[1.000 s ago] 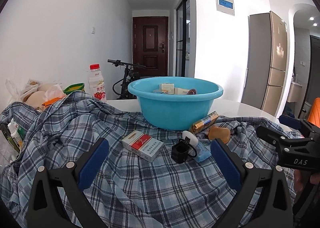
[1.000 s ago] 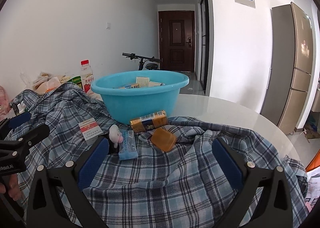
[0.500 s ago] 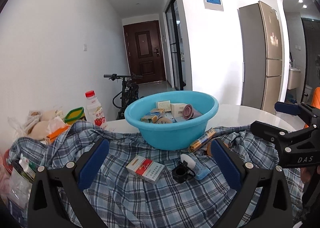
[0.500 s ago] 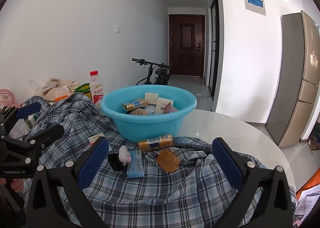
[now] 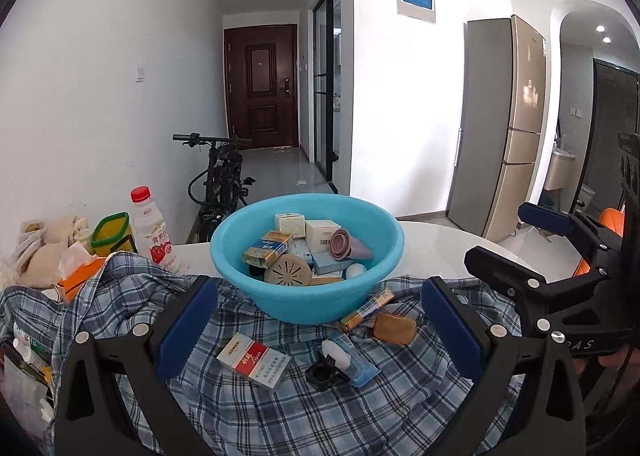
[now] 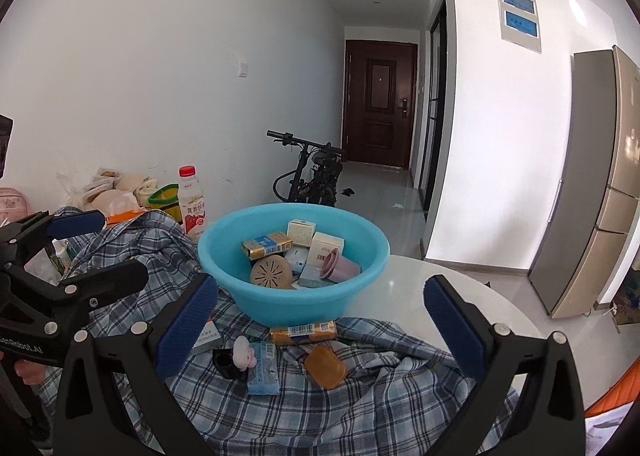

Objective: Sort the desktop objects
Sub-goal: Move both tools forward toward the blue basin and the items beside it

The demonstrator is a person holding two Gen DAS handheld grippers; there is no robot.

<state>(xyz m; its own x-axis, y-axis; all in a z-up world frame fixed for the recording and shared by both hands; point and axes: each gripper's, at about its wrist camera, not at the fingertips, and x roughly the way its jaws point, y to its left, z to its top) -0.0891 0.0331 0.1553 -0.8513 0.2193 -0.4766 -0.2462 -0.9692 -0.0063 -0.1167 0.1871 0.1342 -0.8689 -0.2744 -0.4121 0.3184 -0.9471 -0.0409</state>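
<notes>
A blue basin (image 5: 236, 268) (image 6: 224, 276) holds several small boxes, a tan round disc and a pink cup. In front of it on the plaid shirt (image 5: 280, 408) (image 6: 360, 408) lie a red-and-white cigarette pack (image 5: 253, 361), a black holder with a white charm (image 5: 325, 370) (image 6: 234, 362), a blue packet (image 5: 358, 364) (image 6: 262, 372), a gold pack (image 5: 367, 309) (image 6: 304, 332) and an amber soap bar (image 5: 394, 329) (image 6: 325, 366). My left gripper (image 5: 320, 328) is open and empty above them. My right gripper (image 6: 320, 328) is open and empty too.
A red-capped drink bottle (image 5: 150, 232) (image 6: 193, 202), a green-rimmed jar (image 5: 110, 234) and bags (image 5: 44, 248) stand at the left. The white table (image 6: 420, 296) shows bare at the right. A bicycle (image 6: 312, 176) stands behind the table.
Both grippers have risen and pulled back, so the views now look down into the basin. Nothing on the table has moved.
</notes>
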